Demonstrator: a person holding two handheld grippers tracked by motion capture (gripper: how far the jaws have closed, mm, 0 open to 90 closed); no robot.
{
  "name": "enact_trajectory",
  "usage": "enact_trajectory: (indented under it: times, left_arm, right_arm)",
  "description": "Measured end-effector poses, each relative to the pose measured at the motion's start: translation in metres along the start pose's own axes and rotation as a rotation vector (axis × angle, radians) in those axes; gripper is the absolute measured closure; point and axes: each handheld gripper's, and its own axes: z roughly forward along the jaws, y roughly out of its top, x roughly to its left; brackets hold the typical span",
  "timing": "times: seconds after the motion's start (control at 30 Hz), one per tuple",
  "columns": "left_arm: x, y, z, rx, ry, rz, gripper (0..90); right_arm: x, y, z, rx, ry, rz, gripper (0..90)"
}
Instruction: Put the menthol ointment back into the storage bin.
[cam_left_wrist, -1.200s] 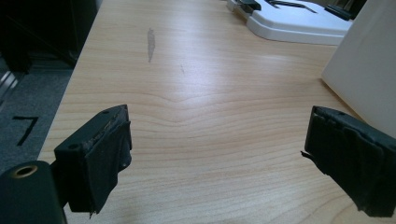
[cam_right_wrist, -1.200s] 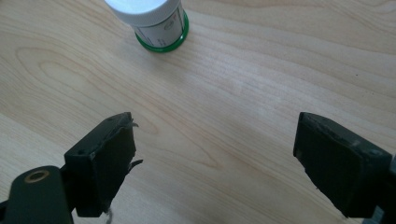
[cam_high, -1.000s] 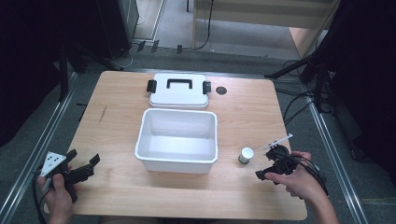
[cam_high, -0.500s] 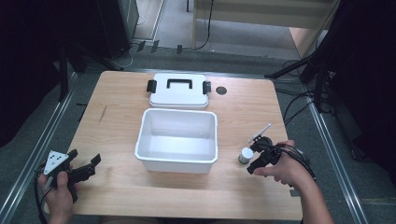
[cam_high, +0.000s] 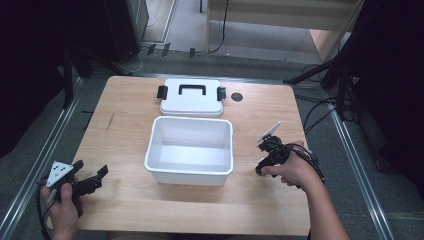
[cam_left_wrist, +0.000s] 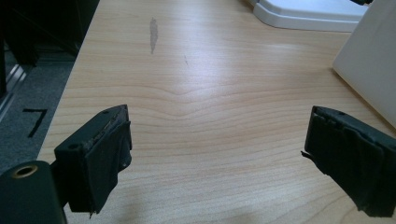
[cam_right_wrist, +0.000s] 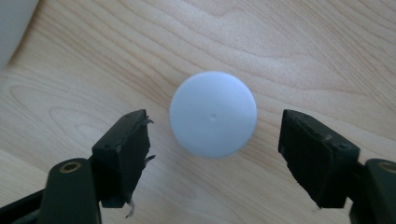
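Reaching for pot (cam_right_wrist: 213, 113), just right of bin (cam_high: 190, 172). Right gripper (cam_right_wrist: 215, 156) straddling pot from above, jaws just been closing, pads not touching yet. Next: lower, squeeze. Left gripper (cam_left_wrist: 219, 158) wide, nothing inside, left of bin.
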Motion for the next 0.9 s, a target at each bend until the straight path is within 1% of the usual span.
enact_trajectory:
  times: [0.07,0.17,0.2,0.23,0.27,0.37,0.5,0.57,0.6,0.7,0.73,0.8,0.9]
  left_arm:
    - [0.0,0.0,0.0,0.002,0.0,0.0,8.2]
    - [0.0,0.0,0.0,0.002,-0.001,0.0,8.2]
    - [0.0,0.0,0.0,0.002,-0.002,0.0,8.2]
    - [0.0,0.0,0.0,0.002,-0.002,-0.001,8.2]
    - [0.0,0.0,0.0,0.002,-0.003,-0.001,8.2]
    - [0.0,0.0,0.0,0.002,-0.002,0.001,8.2]
    - [0.0,0.0,0.0,0.001,-0.004,-0.001,8.2]
    - [0.0,0.0,0.0,0.003,-0.003,0.002,8.2]
    - [0.0,0.0,0.0,0.002,-0.003,0.003,8.2]
    - [0.0,0.0,0.0,0.001,-0.004,-0.001,8.2]
    - [0.0,0.0,0.0,0.001,-0.004,-0.002,8.2]
    - [0.0,0.0,0.0,0.002,-0.003,-0.001,8.2]
    - [0.0,0.0,0.0,0.001,-0.002,0.003,8.2]
  right_arm:
    - [-0.002,0.003,0.001,-0.003,0.016,0.028,29.9]
    - [-0.003,0.006,0.004,0.007,0.042,0.039,34.4]
    - [-0.003,0.007,0.005,0.015,0.046,0.051,36.2]
    - [-0.003,0.007,0.006,0.012,0.048,0.048,37.5]
    - [-0.003,0.008,0.006,0.019,0.047,0.061,38.3]
    - [-0.002,0.01,0.009,0.027,0.034,0.071,41.2]
    - [-0.001,0.012,0.012,0.054,0.001,0.071,44.2]
    - [-0.001,0.013,0.013,0.049,0.005,0.071,46.9]
    - [0.0,0.014,0.013,0.052,0.011,0.074,49.9]
    - [0.0,0.015,0.013,0.052,0.011,0.075,50.9]
    - [0.001,0.015,0.013,0.06,0.01,0.08,51.0]
    - [0.001,0.015,0.013,0.058,0.007,0.071,51.2]
    - [0.0,0.015,0.012,0.059,0.016,0.057,51.3]
